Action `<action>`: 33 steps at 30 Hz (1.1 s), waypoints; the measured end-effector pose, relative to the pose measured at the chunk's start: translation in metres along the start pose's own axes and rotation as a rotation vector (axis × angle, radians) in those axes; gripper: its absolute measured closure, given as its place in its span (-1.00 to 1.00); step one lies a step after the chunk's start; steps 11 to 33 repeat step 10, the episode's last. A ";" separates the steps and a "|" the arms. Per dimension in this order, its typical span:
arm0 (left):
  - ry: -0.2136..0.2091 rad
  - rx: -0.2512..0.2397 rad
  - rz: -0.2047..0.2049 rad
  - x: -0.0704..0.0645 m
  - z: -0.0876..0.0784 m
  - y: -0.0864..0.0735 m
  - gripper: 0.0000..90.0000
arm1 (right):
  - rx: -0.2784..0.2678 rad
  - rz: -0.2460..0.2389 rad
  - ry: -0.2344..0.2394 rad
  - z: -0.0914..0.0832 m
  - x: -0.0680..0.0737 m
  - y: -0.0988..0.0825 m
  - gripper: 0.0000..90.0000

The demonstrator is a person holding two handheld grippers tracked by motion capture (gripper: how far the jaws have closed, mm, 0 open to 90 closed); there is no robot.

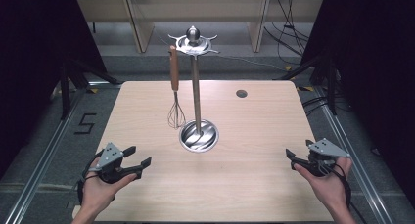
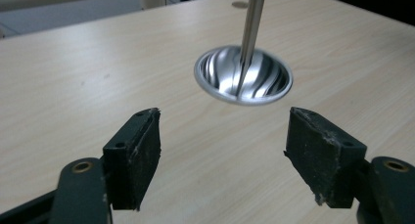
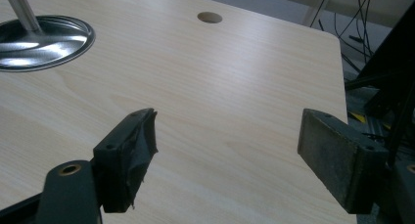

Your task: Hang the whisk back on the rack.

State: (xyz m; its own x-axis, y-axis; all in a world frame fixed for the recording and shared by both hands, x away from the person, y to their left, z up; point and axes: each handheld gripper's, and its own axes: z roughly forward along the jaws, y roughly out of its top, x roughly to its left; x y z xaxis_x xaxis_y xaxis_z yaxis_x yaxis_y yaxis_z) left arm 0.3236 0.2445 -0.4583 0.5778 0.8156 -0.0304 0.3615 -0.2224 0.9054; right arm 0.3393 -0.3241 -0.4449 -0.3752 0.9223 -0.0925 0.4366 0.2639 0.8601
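Note:
A steel utensil stand (image 1: 197, 94) rises from a round shiny base (image 1: 199, 136) in the middle of the table, with a hooked crown on top. A whisk with a wooden handle (image 1: 174, 84) hangs from a hook on its left side. My left gripper (image 1: 138, 156) is held open near the table's front left, jaws pointing at the base (image 2: 243, 75). My right gripper (image 1: 289, 157) is open at the front right, nothing between its jaws. The base (image 3: 44, 35) shows at the upper left of the right gripper view.
The light wooden table (image 1: 147, 106) has a round cable hole (image 1: 241, 93) at its back right, also seen as a hole (image 3: 209, 17) in the right gripper view. Black stands and cables flank the table on the floor.

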 end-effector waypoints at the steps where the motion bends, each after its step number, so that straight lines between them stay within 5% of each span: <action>1: -0.006 0.005 0.011 0.002 0.001 -0.004 -0.38 | 0.000 -0.009 -0.004 0.000 0.000 0.000 -0.49; 2: -0.007 0.019 0.023 0.004 0.000 -0.007 -0.38 | 0.002 -0.009 -0.004 0.000 0.000 0.000 -0.49; 4: -0.009 0.029 -0.038 0.003 0.000 -0.011 -0.38 | 0.002 -0.006 0.001 0.000 0.000 0.000 -0.49; 6: -0.008 0.019 -0.011 0.006 0.000 -0.010 -0.39 | 0.006 -0.004 0.010 0.001 0.000 0.000 -0.49; 7: -0.011 0.012 -0.037 0.006 0.000 -0.010 -0.40 | 0.005 -0.012 0.007 0.002 0.000 -0.001 -0.50; 9: -0.016 0.009 0.003 0.010 0.002 -0.010 -0.40 | 0.010 -0.013 -0.005 0.003 -0.001 -0.001 -0.50; 10: -0.015 0.016 -0.041 0.008 0.002 -0.012 -0.40 | 0.010 -0.014 -0.008 0.003 -0.001 -0.001 -0.50; 33: -0.015 0.016 -0.041 0.008 0.002 -0.012 -0.40 | 0.010 -0.014 -0.008 0.003 -0.001 -0.001 -0.50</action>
